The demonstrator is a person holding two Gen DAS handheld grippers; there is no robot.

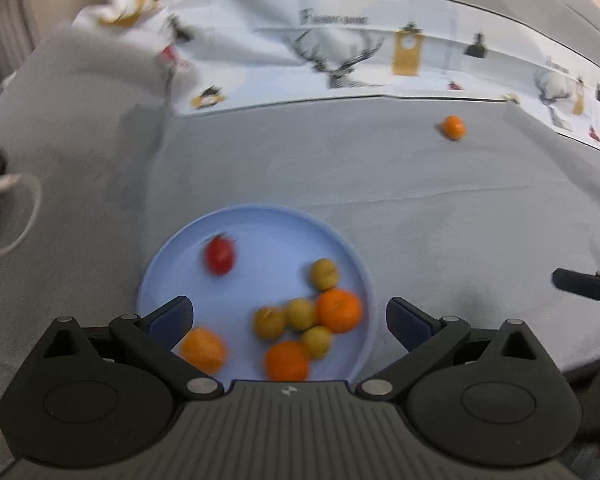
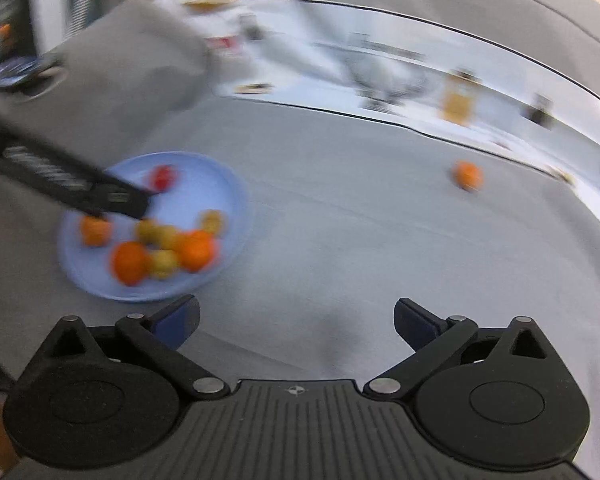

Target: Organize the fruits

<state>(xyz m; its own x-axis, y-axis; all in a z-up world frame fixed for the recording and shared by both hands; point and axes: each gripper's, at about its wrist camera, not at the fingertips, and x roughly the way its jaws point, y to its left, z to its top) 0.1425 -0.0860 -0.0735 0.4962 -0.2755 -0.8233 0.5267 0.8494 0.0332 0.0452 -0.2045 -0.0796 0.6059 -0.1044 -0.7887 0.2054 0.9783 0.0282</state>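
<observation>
Stray orange (image 2: 467, 175): lies alone on the grey surface, well ahead and right of your right gripper (image 2: 296, 320), whose fingers stand apart and empty. Likely light, round, prone to roll; take it across its middle. Plate (image 1: 352, 256): fruit-filled, between your left gripper's (image 1: 288, 316) spread, empty fingers.

A grey cloth-covered counter (image 1: 340, 176) carries a blue plate (image 1: 188, 248) of fruit near its front, a lone orange (image 1: 453, 127) well apart toward the back right, and a printed white cloth (image 1: 340, 48) along the far edge.
</observation>
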